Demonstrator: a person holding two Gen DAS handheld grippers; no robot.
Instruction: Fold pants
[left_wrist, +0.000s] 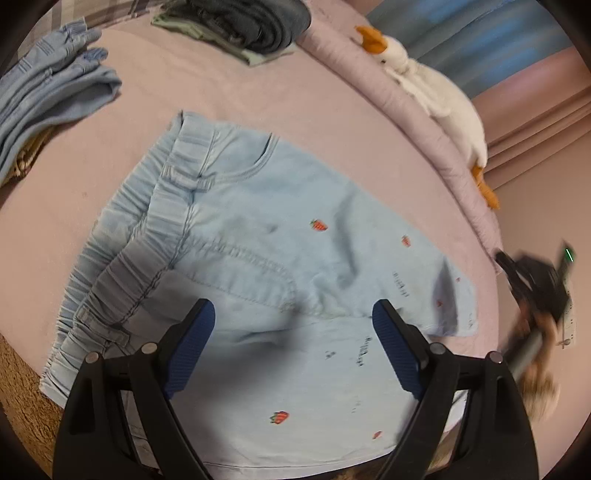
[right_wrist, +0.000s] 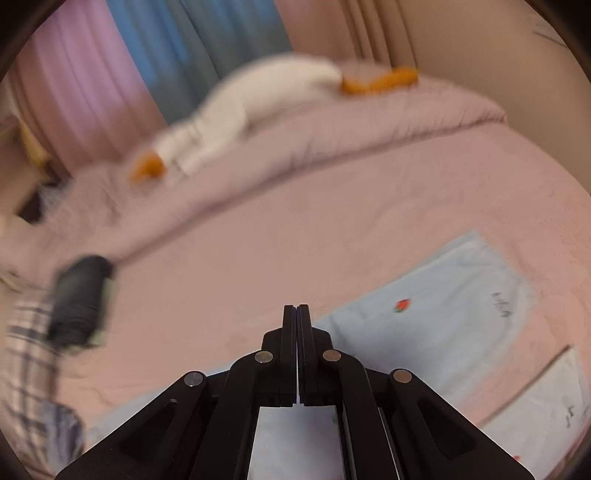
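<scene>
Left wrist view: the left gripper (left_wrist: 293, 325) is hovering over a pair of light blue pants (left_wrist: 258, 236) with its two blue-padded fingers (left_wrist: 192, 343) spread wide and nothing between them. The pants are lying on a pink bedsheet (left_wrist: 155, 96), elastic waistband (left_wrist: 147, 221) toward the left, the fabric dotted with small red strawberry motifs (left_wrist: 319, 224) and showing some creases near the gripper. Beyond the pants, a stack of light blue garments (left_wrist: 48, 99) is sitting at the left edge of the bed, and a folded pile of dark and green clothes (left_wrist: 243, 27) is resting at the far side. A white plush goose (left_wrist: 432, 92) with orange beak and feet is lying along the raised pink quilt at the right. The right gripper (left_wrist: 535, 284) is appearing at the right edge, blurred. Right wrist view: the right gripper (right_wrist: 297, 314) is showing its fingers pressed flat together with nothing visible between them, positioned above the sheet (right_wrist: 258, 258) beside a leg of the pants (right_wrist: 443, 317). The plush goose (right_wrist: 251, 107) is appearing blurred behind, and a dark blurred object (right_wrist: 81, 299) is showing at the left.
</scene>
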